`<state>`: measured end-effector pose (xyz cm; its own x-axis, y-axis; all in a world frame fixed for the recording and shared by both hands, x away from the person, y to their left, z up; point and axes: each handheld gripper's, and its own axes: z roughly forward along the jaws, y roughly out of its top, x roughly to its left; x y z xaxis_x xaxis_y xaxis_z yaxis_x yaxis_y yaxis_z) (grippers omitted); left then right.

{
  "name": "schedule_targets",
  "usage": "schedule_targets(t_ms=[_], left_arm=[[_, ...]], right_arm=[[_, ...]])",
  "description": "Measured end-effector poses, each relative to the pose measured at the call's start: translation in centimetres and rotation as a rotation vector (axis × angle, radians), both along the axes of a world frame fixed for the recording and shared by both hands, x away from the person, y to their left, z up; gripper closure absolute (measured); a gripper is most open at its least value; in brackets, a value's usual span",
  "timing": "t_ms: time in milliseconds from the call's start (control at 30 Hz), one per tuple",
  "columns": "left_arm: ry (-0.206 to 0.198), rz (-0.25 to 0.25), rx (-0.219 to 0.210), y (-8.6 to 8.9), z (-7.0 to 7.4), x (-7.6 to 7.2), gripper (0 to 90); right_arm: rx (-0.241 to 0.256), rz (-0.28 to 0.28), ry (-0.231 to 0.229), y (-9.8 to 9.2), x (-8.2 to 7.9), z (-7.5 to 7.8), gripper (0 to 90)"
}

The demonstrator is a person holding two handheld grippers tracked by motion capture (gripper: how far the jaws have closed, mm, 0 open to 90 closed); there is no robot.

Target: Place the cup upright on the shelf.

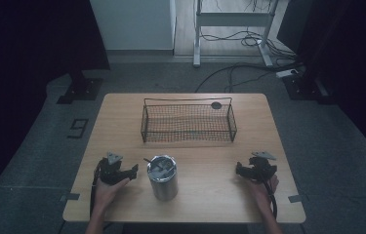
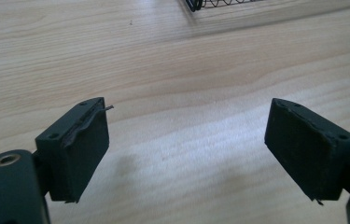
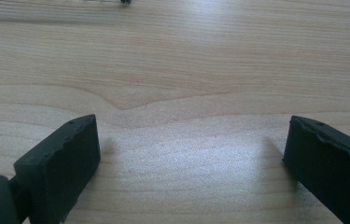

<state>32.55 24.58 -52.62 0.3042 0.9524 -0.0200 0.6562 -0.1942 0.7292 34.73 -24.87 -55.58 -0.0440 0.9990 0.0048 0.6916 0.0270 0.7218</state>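
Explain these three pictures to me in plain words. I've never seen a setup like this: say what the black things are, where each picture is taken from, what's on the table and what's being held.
A person sits at a wooden table and holds a hand-worked tool in each hand. Each tool is a gripper with two black jaws that can pinch things.

The high view looks down from above the person. In it the left gripper is at the left and the right gripper at the right, both low over the table's near part.

The other two pictures come from small cameras riding on the grippers, looking out along the jaws. In each, the jaws stand wide apart with bare wood between them, so both grippers are open and hold nothing.

On the table stand a metal cup, between the grippers and nearer the left one, and a wire basket farther back. What lies in the cup is too small to tell.
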Motion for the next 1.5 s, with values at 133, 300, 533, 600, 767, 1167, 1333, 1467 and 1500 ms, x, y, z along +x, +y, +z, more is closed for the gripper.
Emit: schedule_targets(t_ms=[133, 300, 533, 600, 767, 1167, 1333, 1467, 1500], left_arm=[[-0.011, 0.005, -0.023, 0.2, 0.6, -0.7, 13.2], [-0.025, -0.018, -0.065, 0.1, 1.3, -1.1, 12.7], [-0.102, -0.062, -0.147, 0.4, 3.2, -2.7, 12.4], [-0.119, -0.075, -0.168, 0.5, 3.7, -3.1, 12.5], [-0.139, -0.107, -0.190, 0.4, 4.7, -3.9, 13.0], [-0.157, -0.244, -0.233, -0.5, 7.0, -6.2, 10.6], [-0.161, -0.301, -0.265, -0.8, 7.5, -6.8, 8.5], [-0.164, -0.331, -0.272, -1.1, 7.8, -7.1, 6.7], [-0.161, -0.337, -0.275, -1.2, 7.8, -7.2, 5.7]], right_arm=[[-0.001, 0.004, 0.000, 0.0, 0.1, 0.0, 3.3], [-0.004, 0.005, -0.001, 0.0, 0.1, 0.0, 3.4], [-0.002, 0.006, 0.000, 0.0, 0.1, 0.0, 3.5], [-0.001, 0.006, 0.000, 0.0, 0.1, 0.0, 3.5], [-0.003, 0.006, 0.000, 0.0, 0.1, 0.0, 3.6], [-0.001, 0.009, -0.002, 0.0, 0.1, 0.0, 4.2], [-0.001, 0.009, -0.002, 0.0, 0.1, 0.0, 4.2], [-0.001, 0.009, -0.002, 0.0, 0.1, 0.0, 4.2], [-0.001, 0.009, -0.002, 0.0, 0.1, 0.0, 4.2]])
